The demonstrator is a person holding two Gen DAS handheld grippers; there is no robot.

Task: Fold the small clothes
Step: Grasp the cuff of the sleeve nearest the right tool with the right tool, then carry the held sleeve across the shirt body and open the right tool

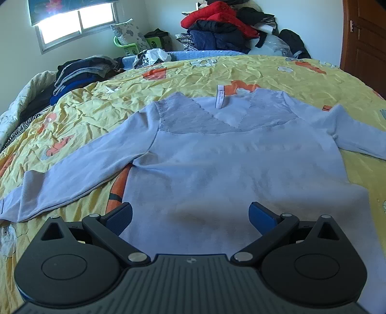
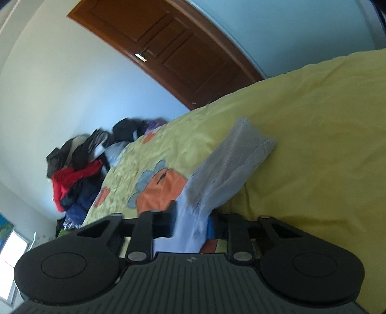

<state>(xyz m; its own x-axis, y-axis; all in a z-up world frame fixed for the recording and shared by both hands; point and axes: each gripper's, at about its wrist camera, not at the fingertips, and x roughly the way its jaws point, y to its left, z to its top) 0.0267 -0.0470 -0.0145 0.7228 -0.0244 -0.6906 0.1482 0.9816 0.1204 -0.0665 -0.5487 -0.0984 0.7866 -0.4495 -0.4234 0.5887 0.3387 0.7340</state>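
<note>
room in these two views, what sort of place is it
Most likely a home bedroom. A bed with a yellow flowered cover fills both views, a pale top lies spread on it, loose clothes are piled at its far edge, and a wooden door and a window show in the walls.

Daylight is admitted through the window (image 1: 74,21), which is overexposed to white glare. A soft shadow is cast on the sweater (image 1: 217,169) ahead of the left gripper (image 1: 190,215). Motion blur is seen throughout the right wrist view, and straight edges such as the door (image 2: 168,48) are curved by fisheye distortion.
</note>
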